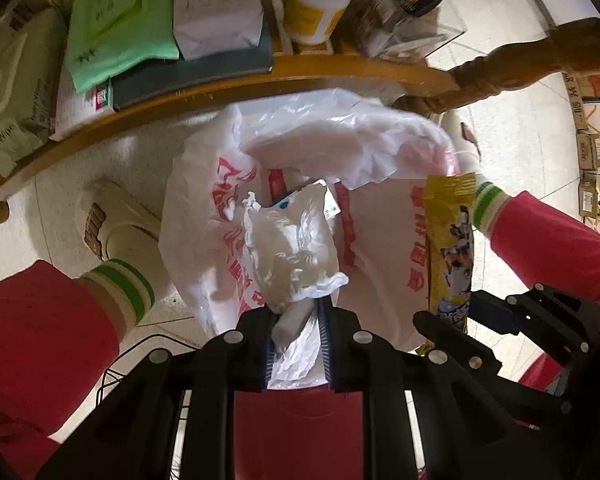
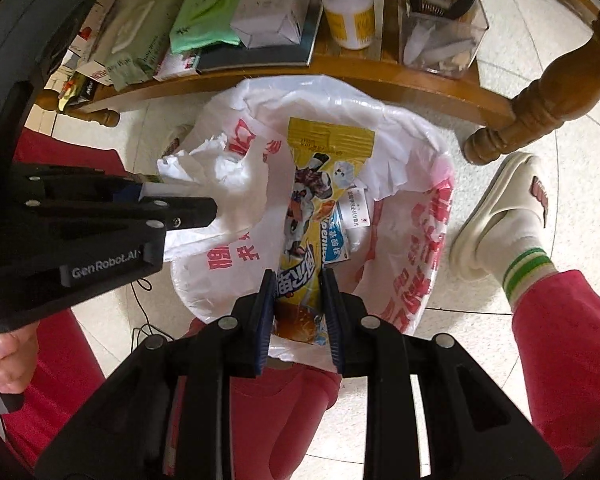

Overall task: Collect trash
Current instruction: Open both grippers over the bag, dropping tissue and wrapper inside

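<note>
Both grippers are pointed pretty much straight down over a bin lined with a white plastic bag (image 2: 400, 264) with red print on it, sitting on the tile floor right in front of a low wooden table (image 1: 340, 70).

The left gripper (image 1: 296, 320) has its jaws squeezed onto a crumpled white wrapper (image 1: 292, 248), which sticks out past the fingertips and hangs over the bag's opening. From the right wrist view you can see that same gripper coming in from the left side, with the person's fingers (image 2: 8, 356) wrapped round its handle.

The right gripper (image 2: 298, 300) is clamped on a yellow snack wrapper (image 2: 320, 184) with a cartoon print; the blue pads pinch its lower end and the rest stretches out over the bag's mouth. Can't tell if either wrapper is touching the liner. There's already some stuff down in the bag, a small blue-and-white packet (image 2: 342, 236) with a white label beside it.

Around it: the person's legs in red trousers (image 2: 572, 344) on both sides of the bin, striped socks, cream slippers (image 2: 500, 216). On the table edge just beyond the bag are a green wipes pack (image 1: 120, 24), a white carton (image 1: 216, 8) lying on a dark notebook, a white bottle with a yellow label (image 2: 350, 10) and a clear plastic box (image 2: 440, 36). A turned table leg (image 2: 540, 104) stands just beside the bag on the right.
</note>
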